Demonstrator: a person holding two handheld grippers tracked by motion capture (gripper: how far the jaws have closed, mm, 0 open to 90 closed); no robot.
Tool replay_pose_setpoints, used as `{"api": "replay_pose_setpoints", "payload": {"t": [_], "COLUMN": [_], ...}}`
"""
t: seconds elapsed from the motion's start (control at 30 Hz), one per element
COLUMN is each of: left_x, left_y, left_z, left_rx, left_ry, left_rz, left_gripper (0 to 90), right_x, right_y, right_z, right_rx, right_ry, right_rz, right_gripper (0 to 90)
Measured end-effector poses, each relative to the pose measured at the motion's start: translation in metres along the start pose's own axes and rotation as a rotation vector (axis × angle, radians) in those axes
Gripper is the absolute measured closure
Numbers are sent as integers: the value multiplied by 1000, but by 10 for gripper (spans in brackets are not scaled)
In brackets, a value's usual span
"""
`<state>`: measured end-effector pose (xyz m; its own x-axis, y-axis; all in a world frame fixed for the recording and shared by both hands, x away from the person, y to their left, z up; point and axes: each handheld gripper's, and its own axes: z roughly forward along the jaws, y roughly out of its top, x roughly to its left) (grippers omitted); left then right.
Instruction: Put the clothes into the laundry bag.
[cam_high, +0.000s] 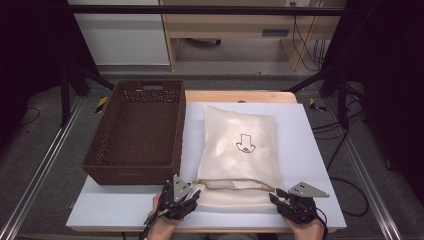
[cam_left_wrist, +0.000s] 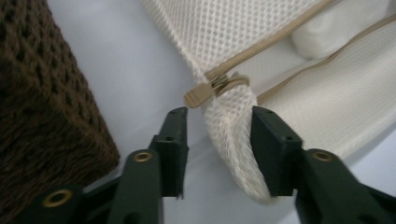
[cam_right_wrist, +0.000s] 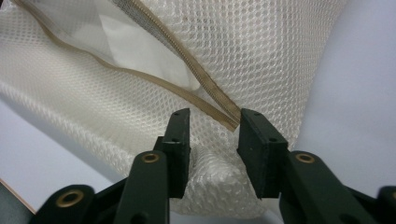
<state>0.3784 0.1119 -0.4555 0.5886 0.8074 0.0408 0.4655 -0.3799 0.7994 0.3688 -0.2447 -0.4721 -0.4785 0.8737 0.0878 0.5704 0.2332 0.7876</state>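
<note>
A cream mesh bag (cam_high: 240, 145) with a black arrow print lies flat on the white table (cam_high: 307, 150), its zipped edge toward me. The zipper gapes, showing white cloth (cam_right_wrist: 135, 46) inside. My left gripper (cam_high: 195, 193) is at the bag's near left corner. In the left gripper view (cam_left_wrist: 219, 140) it stands open astride the folded corner, just below the tan zipper pull (cam_left_wrist: 198, 96). My right gripper (cam_high: 275, 196) is at the near right corner. In the right gripper view (cam_right_wrist: 212, 140) its jaws press bunched mesh at the zipper's end (cam_right_wrist: 229, 119).
A dark brown wicker basket (cam_high: 180, 130) stands on the table's left half, with nothing in it, and its wall is close to my left gripper. Bare table surface lies right of the bag. Metal rails, stands and cables flank the table.
</note>
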Motion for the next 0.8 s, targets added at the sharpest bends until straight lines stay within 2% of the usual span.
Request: {"api": "replay_pose_setpoints", "payload": {"t": [0.07,0.17,0.2,0.23,0.3,0.37,0.4,0.47,0.5,0.53,0.57,0.6,0.63,0.67,0.7,0.73,0.77,0.8], "left_x": [-7,-24,-27,-29,-28,-22,-19,-16,-12,-6,-4,-2,-2,-1,-1,-1,-2,-3], "left_y": [5,12,13,13,10,5,3,1,-2,-5,-5,-5,-5,-6,-6,-6,-6,-7], "left_z": [-3,1,5,11,21,26,28,29,32,34,34,33,33,33,33,33,33,32], "left_rx": [-34,-21,1,22,70,81,84,91,109,111,111,118,119,120,121,121,123,115], "left_ry": [-44,-62,-55,-26,27,73,79,79,70,44,28,26,44,47,37,42,45,45], "left_rz": [18,86,103,118,143,149,144,140,126,96,77,71,77,81,77,80,91,86], "left_gripper": [527,558,570,584,578,565,559,545,546,545,553,592,679,762,806,876,885,891], "right_x": [0,6,9,12,19,21,20,19,20,20,19,18,18,17,17,16,16,15], "right_y": [3,9,12,14,17,15,14,12,11,11,9,7,7,8,8,8,8,8], "right_z": [-4,-10,-11,-10,-4,7,13,21,27,31,37,39,39,38,37,37,35,35], "right_rx": [-42,-103,-117,-120,-94,-53,-35,-29,-9,13,55,23,23,35,43,40,41,38], "right_ry": [-9,-5,10,30,50,17,23,22,14,14,19,17,9,-6,-17,-10,-4,-4], "right_rz": [13,0,-9,-16,-38,-49,-33,-42,-49,-47,-38,-54,-59,-62,-55,-46,-41,-65], "right_gripper": [618,641,657,662,658,638,624,581,579,572,570,605,658,729,773,817,853,871]}}
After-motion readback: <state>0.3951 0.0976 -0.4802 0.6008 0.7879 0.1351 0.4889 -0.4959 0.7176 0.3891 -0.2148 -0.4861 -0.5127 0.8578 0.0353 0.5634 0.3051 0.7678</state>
